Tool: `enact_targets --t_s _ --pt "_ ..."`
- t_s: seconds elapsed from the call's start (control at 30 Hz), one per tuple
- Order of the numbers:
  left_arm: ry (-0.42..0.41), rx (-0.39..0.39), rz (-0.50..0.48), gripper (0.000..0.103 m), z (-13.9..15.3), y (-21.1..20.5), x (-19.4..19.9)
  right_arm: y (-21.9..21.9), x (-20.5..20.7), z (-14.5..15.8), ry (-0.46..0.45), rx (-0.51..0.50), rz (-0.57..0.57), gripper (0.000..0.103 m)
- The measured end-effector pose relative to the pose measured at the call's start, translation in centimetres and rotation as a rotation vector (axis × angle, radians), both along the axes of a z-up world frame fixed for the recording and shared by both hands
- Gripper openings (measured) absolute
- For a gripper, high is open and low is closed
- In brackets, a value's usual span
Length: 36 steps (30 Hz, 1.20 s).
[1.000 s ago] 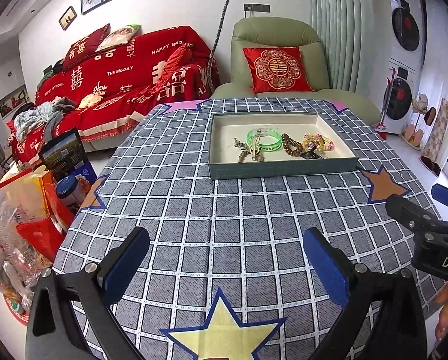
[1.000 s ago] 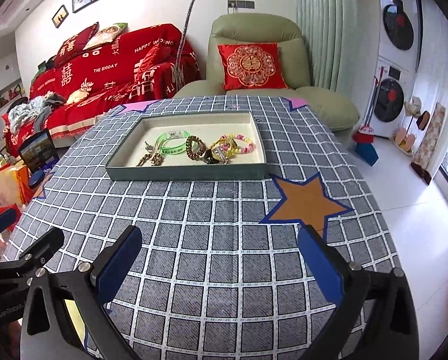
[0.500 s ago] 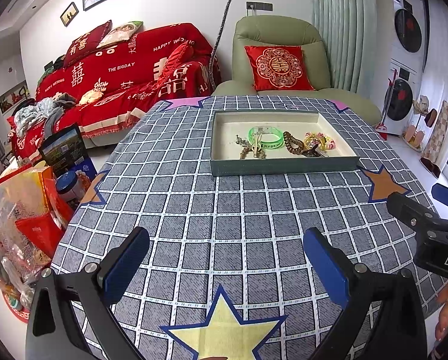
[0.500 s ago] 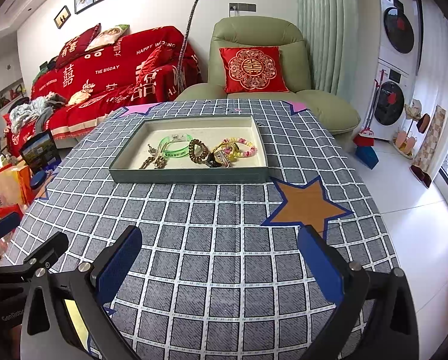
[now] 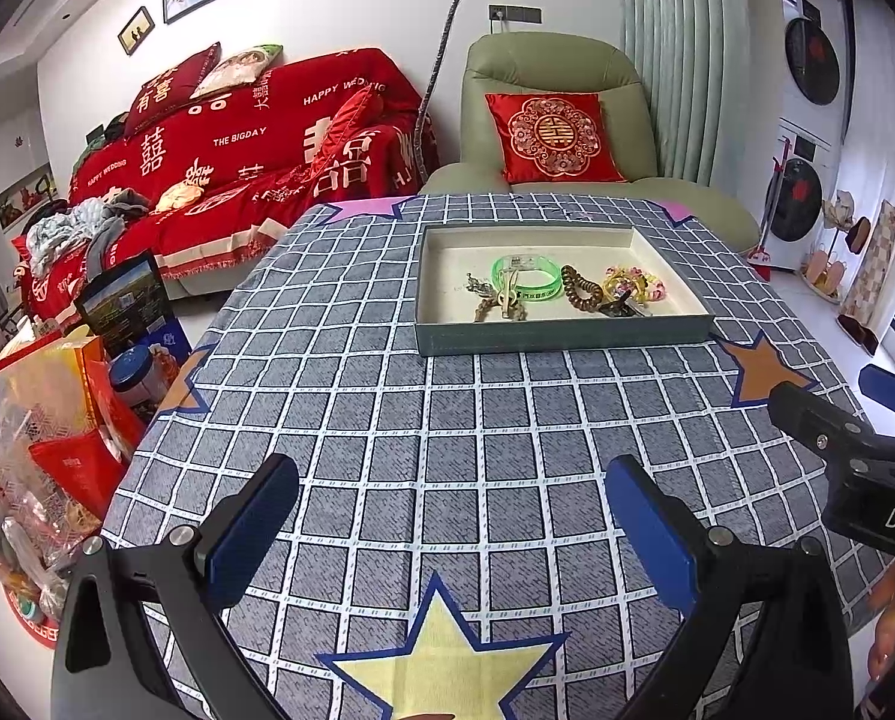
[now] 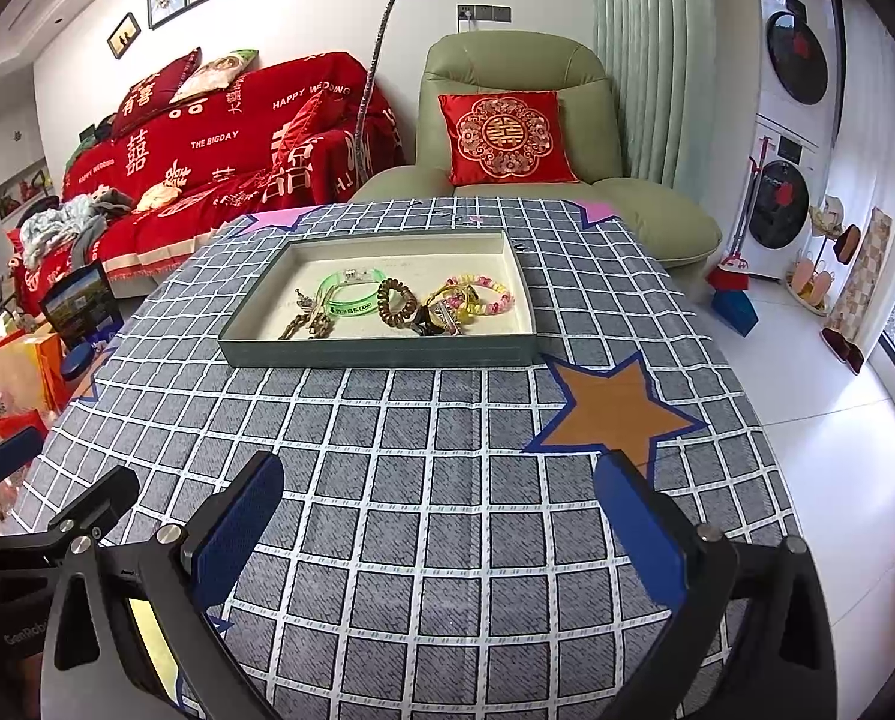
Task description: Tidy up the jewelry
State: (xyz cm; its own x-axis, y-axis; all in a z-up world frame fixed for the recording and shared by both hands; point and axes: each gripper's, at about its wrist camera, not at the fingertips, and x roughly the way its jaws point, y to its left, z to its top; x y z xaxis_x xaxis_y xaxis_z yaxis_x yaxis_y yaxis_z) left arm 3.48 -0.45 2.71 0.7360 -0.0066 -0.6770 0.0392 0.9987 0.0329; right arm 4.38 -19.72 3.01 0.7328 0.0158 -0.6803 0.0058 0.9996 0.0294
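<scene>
Red sofa cover (image 5: 249, 138) reads "HAPPY WEDDING", "THE BIGDAY".

Tangled jewelry (image 6: 447, 315), pieces indistinguishable.

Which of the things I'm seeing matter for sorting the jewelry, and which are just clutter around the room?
For the job: tray, green bracelet, brown bead bracelet, pink bead bracelet, metal chain.

Lying about: red cushion, armchair, red sofa, orange bag.
</scene>
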Motion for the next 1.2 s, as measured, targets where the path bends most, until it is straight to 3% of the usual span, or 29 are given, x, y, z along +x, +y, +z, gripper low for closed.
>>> enact_targets --t_s 1.2 --pt "0.001 -0.002 -0.001 0.103 0.41 -0.09 -0.05 -0.1 -0.32 0.56 -0.008 0.007 0.002 0.103"
